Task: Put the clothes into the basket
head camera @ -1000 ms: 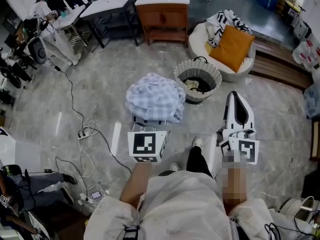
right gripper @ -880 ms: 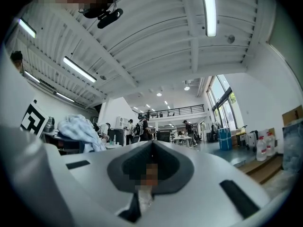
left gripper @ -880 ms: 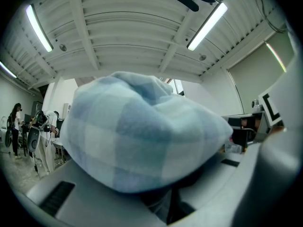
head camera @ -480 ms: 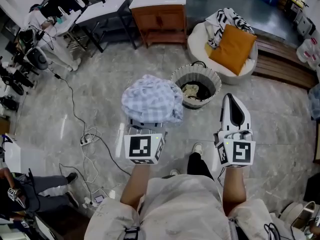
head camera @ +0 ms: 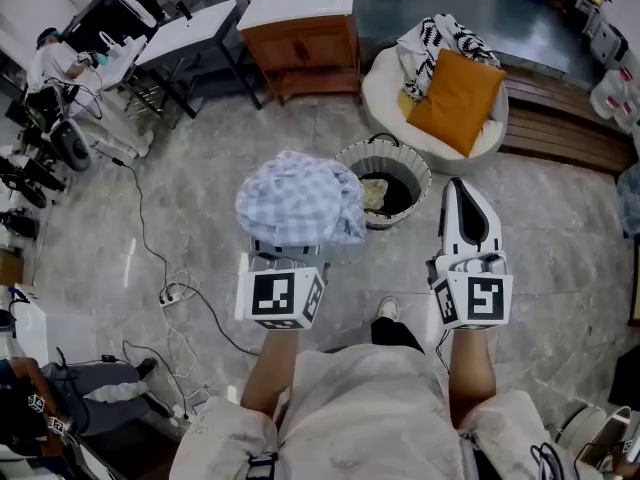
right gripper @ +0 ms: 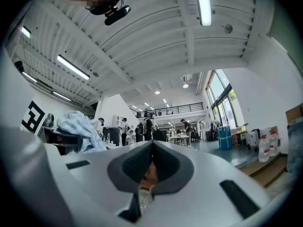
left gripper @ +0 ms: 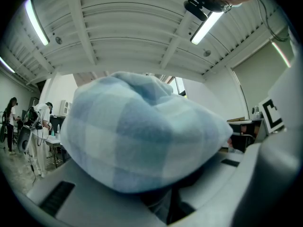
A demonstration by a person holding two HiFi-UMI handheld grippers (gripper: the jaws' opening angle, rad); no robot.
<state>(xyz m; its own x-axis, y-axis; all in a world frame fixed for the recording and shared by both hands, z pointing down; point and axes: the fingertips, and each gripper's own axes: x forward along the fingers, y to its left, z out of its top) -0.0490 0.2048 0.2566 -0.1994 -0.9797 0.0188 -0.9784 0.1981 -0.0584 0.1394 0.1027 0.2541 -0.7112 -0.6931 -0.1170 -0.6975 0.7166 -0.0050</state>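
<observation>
A bundle of light blue checked cloth [head camera: 298,200] is held over the floor, with my left gripper [head camera: 292,250] shut on its underside. In the left gripper view the cloth [left gripper: 142,136] fills the middle and hides the fingertips. The round woven basket [head camera: 422,171] stands on the floor just right of the bundle, whose edge overlaps its left rim. A pale garment [head camera: 374,193] lies inside on a dark lining. My right gripper [head camera: 460,190] points forward beside the basket's right rim. In the right gripper view its jaws [right gripper: 151,148] meet with nothing between them.
Behind the basket is a round white seat [head camera: 385,83] with an orange cushion [head camera: 455,90] and a black-and-white cloth [head camera: 440,36]. A wooden cabinet [head camera: 305,43] stands further back, a wooden bench [head camera: 560,133] at right. Cables and a power strip [head camera: 172,290] lie on the floor at left.
Both grippers have moved forward together toward the basket. The cloth bundle, carried along, now reaches the basket's left rim, and the right gripper is alongside its right rim.
</observation>
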